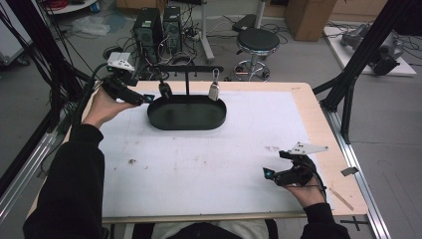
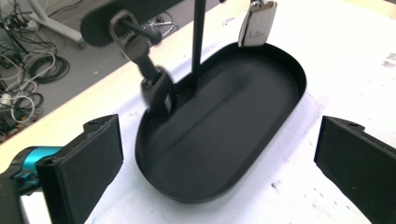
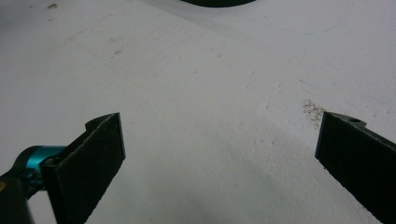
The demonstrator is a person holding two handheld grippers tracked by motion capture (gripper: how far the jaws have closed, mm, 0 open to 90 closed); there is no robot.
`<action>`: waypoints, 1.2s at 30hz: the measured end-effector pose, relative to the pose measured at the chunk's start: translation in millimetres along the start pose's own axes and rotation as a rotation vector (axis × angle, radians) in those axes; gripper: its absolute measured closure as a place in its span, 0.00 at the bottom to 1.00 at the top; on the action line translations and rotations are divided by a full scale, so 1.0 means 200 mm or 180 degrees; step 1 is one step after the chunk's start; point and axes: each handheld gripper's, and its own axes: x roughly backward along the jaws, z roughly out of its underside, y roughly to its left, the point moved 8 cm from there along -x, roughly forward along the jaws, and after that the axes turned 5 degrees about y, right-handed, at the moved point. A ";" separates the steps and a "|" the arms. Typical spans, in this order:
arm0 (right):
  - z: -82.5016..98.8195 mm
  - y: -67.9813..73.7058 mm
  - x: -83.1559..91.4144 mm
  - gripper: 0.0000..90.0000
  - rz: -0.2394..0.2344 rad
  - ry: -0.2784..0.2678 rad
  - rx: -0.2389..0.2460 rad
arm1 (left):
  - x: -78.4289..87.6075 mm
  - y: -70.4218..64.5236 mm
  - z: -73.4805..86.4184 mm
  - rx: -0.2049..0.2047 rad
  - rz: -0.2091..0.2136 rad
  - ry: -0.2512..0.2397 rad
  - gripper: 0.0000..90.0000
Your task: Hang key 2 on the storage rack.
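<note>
A black oval tray (image 1: 186,119) with an upright T-shaped stand (image 1: 187,74) sits at the back middle of the white mat. From the stand's crossbar hang a black key fob (image 1: 165,90) at the left and a silver key fob (image 1: 214,91) at the right. My left gripper (image 1: 144,98) is open just left of the tray, level with the black fob (image 2: 156,91). In the left gripper view the tray (image 2: 261,121) lies between the wide-apart jaws, with the silver fob (image 2: 258,24) beyond. My right gripper (image 1: 271,175) stands open over the bare mat at the front right, its jaws wide apart.
The white mat (image 1: 209,159) covers most of the wooden table (image 1: 318,114). Small brown stains (image 1: 132,161) mark the mat. A slim strip (image 1: 341,198) lies at the table's right edge. Behind the table are a stool (image 1: 257,42) and computer towers (image 1: 148,27) among cables.
</note>
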 end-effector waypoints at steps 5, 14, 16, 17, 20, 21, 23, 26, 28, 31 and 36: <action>0.00 0.00 0.00 0.01 0.0000 0.0004 0.0000 | 0.02 -0.01 0.07 0.0091 0.0018 0.0030 0.02; 0.00 0.00 0.01 0.01 -0.0001 0.0001 -0.0008 | 0.07 -0.03 0.17 0.0185 0.0058 0.0084 0.02; 0.00 0.00 0.01 0.01 -0.0001 -0.0002 0.0001 | 0.08 -0.05 0.18 0.0183 0.0051 0.0032 0.02; 0.00 0.00 0.01 0.01 -0.0003 -0.0001 -0.0003 | 0.09 -0.06 0.19 0.0185 0.0042 0.0007 0.02; 0.00 0.00 0.01 0.01 -0.0005 0.0000 -0.0006 | 0.08 -0.10 0.23 0.0165 0.0107 0.0036 0.02; 0.00 0.00 0.01 0.01 -0.0005 -0.0001 -0.0006 | 0.07 -0.11 0.25 0.0148 0.0135 0.0067 0.02; 0.01 0.00 0.01 0.01 0.0004 0.0006 -0.0007 | 0.07 -0.14 0.27 0.0077 0.0132 0.0087 0.02; 0.01 0.00 0.01 0.01 0.0003 0.0000 -0.0012 | 0.07 -0.19 0.28 0.0019 0.0133 -0.0031 0.02; 0.01 -0.01 0.01 0.01 0.0003 -0.0008 -0.0004 | 0.07 -0.21 0.29 0.0017 0.0197 -0.0067 0.02; 0.01 -0.01 0.01 0.01 0.0006 -0.0004 0.0002 | 0.07 -0.24 0.32 -0.0004 0.0218 -0.0046 0.02; 0.01 -0.01 0.03 0.01 0.0029 -0.0019 0.0005 | 0.07 -0.27 0.37 0.0041 0.0247 -0.0046 0.02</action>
